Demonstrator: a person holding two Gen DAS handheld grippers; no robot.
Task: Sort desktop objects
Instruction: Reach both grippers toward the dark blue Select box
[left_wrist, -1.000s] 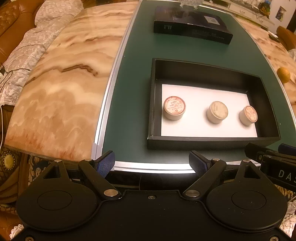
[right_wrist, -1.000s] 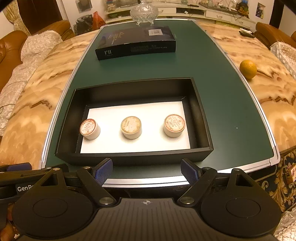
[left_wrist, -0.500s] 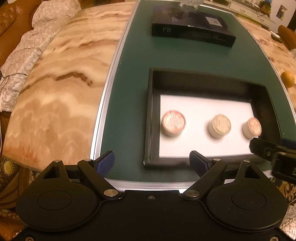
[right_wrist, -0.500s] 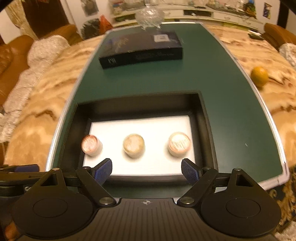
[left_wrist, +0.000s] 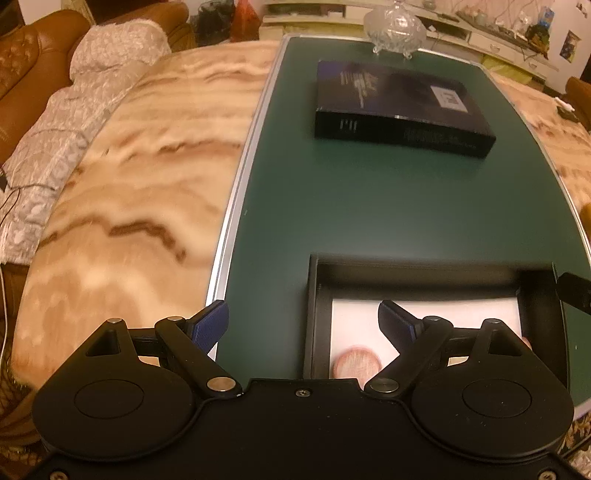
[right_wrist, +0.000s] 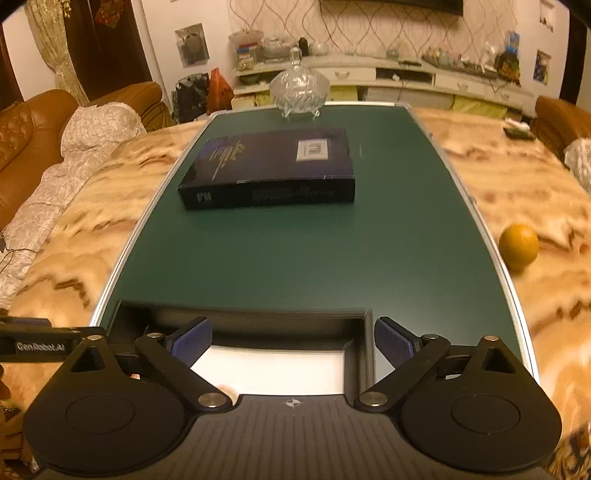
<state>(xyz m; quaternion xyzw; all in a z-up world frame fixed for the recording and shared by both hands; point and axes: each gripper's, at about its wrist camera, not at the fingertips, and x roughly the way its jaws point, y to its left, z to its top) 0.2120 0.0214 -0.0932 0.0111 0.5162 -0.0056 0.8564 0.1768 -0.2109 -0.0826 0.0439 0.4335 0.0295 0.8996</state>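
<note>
A black open box (left_wrist: 424, 267) with a white floor lies on the green table panel, at the near edge of both views; it also shows in the right wrist view (right_wrist: 258, 317). One round pink-lidded jar (left_wrist: 356, 363) shows inside it, the other jars are hidden behind the gripper bodies. A dark flat lid-like box (left_wrist: 399, 110) lies farther back on the panel, also in the right wrist view (right_wrist: 269, 166). My left gripper (left_wrist: 304, 325) is open and empty over the box's left wall. My right gripper (right_wrist: 293, 339) is open and empty over the box's right part.
A glass lidded bowl (right_wrist: 299, 88) stands at the far end of the green panel (right_wrist: 314, 251). An orange (right_wrist: 519, 245) lies on the marble top to the right. Sofas with a lace cover (left_wrist: 74, 122) stand to the left.
Both grippers have moved forward and lifted their view over the open box; the jars have slid down out of sight and the dark flat box has come closer. Both stay open.
</note>
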